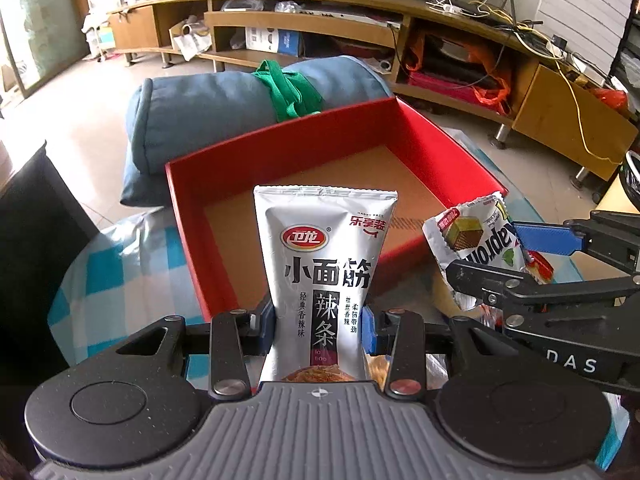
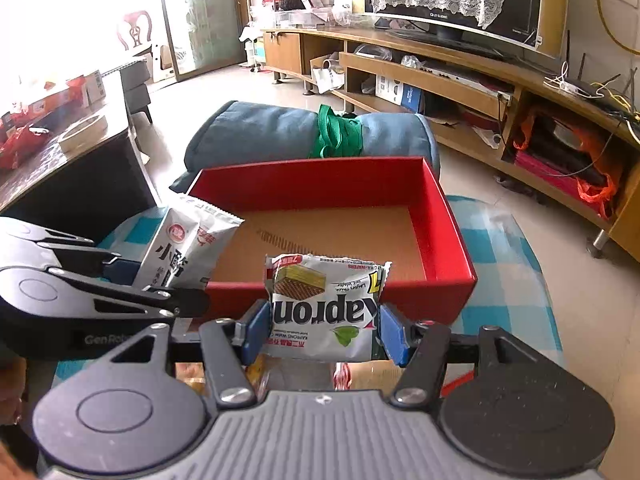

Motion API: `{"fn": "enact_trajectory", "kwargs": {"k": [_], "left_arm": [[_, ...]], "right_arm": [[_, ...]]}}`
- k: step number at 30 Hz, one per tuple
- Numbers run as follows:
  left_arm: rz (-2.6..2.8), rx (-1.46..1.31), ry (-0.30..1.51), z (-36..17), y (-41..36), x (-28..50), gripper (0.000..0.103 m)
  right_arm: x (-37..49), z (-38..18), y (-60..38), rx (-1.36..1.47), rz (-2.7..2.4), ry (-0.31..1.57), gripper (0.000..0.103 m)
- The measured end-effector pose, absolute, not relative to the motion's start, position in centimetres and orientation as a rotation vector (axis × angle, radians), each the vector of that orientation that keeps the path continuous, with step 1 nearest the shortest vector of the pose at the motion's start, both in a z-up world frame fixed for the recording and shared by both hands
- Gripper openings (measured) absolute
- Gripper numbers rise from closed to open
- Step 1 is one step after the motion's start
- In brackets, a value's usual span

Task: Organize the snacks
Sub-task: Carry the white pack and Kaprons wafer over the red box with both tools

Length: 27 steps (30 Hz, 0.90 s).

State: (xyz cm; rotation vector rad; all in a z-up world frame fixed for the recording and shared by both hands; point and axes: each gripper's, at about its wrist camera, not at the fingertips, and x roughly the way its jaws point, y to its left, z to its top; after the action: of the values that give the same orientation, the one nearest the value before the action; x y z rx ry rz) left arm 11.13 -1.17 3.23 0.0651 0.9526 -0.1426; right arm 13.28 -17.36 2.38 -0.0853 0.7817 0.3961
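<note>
A red box [image 1: 192,208] with a bare cardboard floor sits on a blue checked cloth; it also shows in the right wrist view [image 2: 452,240]. My left gripper [image 1: 320,328] is shut on a white spicy-strip packet [image 1: 324,264], held upright at the box's near edge; the packet also shows in the right wrist view [image 2: 184,248]. My right gripper [image 2: 322,332] is shut on a white Kapron wafer packet [image 2: 324,304], held upside down just before the box's near wall. In the left wrist view the wafer packet [image 1: 468,236] and right gripper [image 1: 480,256] are at right.
A rolled blue cushion [image 2: 272,132] with a green strap lies behind the box. More snack packets [image 2: 352,376] lie on the cloth under the grippers. A dark table [image 2: 80,160] stands left. A wooden TV unit [image 2: 440,76] runs along the back.
</note>
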Motion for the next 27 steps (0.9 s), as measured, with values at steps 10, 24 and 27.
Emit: {"fn": "enact_trajectory", "kwargs": {"k": [10,24,27], "left_arm": [[-0.127,0.062,0.939,3.5,-1.0,13.9,0.048],[-0.077,0.058,0.939,2.9,-0.1,18.1,0.048],[-0.066,0.056,0.946,2.5,0.1,18.8,0.048]], "right_arm": [[16.3,2.5,-16.7,-0.075,0.403,0.767,0.058],[20.5,1.1,-15.3,-0.078,0.408,0.765,0.058],[21.2,0.7,-15.1,-0.076,0.408,0.766,0.058]]}}
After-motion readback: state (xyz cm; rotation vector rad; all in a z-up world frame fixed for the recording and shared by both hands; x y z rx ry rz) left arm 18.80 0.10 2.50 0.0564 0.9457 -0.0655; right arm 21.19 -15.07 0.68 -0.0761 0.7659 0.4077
